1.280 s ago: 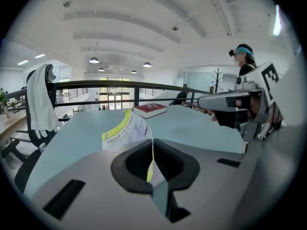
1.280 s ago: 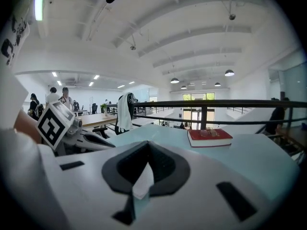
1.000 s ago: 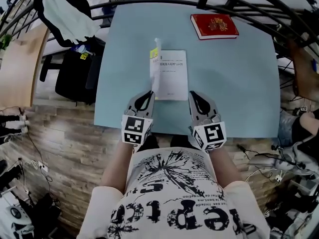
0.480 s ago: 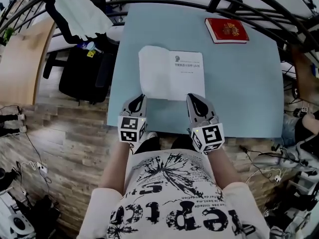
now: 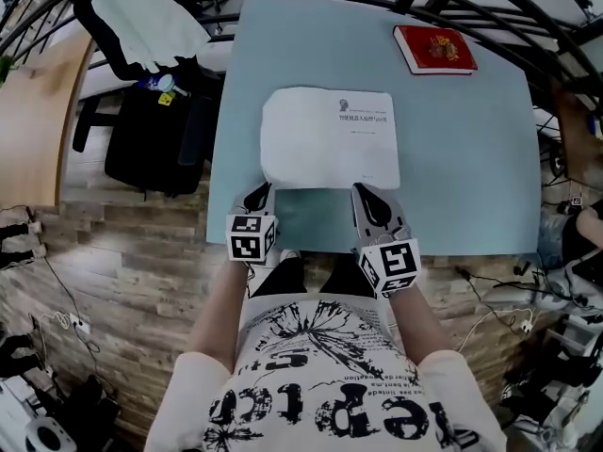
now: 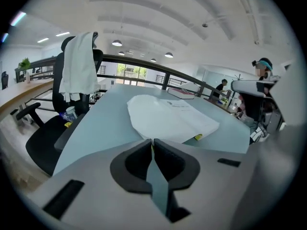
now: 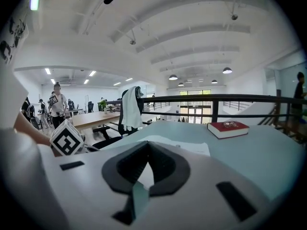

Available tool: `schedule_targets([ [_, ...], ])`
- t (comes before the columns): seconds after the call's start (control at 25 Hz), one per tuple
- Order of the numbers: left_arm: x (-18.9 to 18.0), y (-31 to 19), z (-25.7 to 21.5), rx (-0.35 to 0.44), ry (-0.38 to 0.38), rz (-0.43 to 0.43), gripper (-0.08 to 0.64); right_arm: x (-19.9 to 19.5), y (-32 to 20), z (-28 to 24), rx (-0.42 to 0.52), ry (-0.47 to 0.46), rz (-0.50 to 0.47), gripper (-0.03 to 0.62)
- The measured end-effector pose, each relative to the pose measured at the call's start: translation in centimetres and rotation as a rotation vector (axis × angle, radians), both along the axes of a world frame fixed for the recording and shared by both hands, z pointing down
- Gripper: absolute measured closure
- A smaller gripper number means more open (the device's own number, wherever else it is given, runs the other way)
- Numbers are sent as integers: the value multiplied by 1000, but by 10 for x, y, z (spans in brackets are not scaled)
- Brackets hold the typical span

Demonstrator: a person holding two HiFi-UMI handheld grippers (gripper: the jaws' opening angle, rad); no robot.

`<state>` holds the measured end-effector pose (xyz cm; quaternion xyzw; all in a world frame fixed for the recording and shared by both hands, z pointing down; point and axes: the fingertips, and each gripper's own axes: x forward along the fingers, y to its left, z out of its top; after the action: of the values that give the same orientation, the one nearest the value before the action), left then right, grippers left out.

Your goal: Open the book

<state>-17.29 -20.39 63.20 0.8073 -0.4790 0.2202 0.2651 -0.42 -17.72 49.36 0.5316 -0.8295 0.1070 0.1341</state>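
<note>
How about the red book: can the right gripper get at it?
Probably yes: only bare table lies between the right gripper and the red book; the open book sits left of that line. Far stretch, though.

The left gripper (image 5: 260,194) and right gripper (image 5: 369,199) point forward, jaws together.

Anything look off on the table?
Minor only: the open book has its left leaf bowed, not flat, and a yellow sliver pokes out under one edge. The red book lies tidy at the far corner.
</note>
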Motion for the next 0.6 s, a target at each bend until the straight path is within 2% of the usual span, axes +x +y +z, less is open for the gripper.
schedule_targets([
  [0.16, 0, -1, 8, -42, 34, -29, 516, 0, 1, 6, -13, -4, 27, 581],
  [0.24, -1, 0, 8, -45, 36, -33, 426, 0, 3, 6, -15, -4, 30, 581],
  [0.28, -2, 1, 5, -40, 38, -38, 419, 0, 4, 5, -14, -3, 30, 581],
  [0.4, -1, 1, -11, -4, 43, -40, 414, 3, 4, -1, -4, 2, 29, 581],
  [0.6, 9, -4, -58, 107, 46, -13, 424, 10, 0, -20, 34, 4, 19, 581],
])
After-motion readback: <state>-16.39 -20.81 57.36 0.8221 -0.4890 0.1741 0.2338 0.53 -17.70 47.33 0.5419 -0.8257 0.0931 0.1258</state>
